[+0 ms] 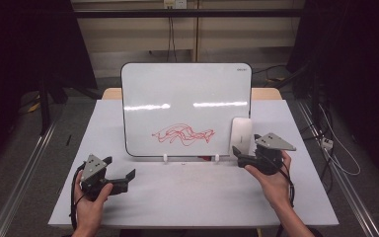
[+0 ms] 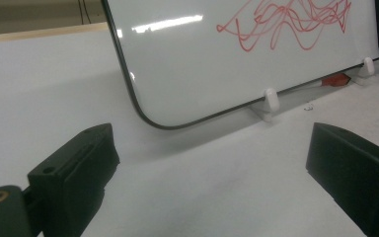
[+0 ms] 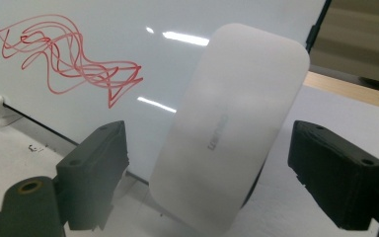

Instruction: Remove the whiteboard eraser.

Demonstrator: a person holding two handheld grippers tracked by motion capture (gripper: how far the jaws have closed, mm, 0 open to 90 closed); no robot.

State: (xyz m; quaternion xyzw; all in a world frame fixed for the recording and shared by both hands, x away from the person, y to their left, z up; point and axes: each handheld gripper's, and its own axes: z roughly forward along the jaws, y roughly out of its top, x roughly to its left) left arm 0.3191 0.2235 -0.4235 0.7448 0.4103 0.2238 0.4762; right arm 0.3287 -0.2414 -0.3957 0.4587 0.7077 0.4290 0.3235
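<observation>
**Lining up on the eraser**

My left gripper [image 1: 121,177] hovered above the worktop's near-left area, jaws apart and empty. The glossy white whiteboard with a black rim [image 1: 177,94] stood propped on small white clips at mid-table, red scribbles [image 1: 182,134] low on its face. At its right edge leaned the smooth, white, rounded-rectangle eraser [image 3: 232,123]. My right gripper [image 3: 207,182] framed it, jaws wide and not touching. I judged the next move was closing squarely on its long edges.

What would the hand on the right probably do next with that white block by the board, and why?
Probably ease the right gripper forward and close on the white eraser: its jaws are open, straddling it without touching, and red scribbles remain on the whiteboard.
</observation>
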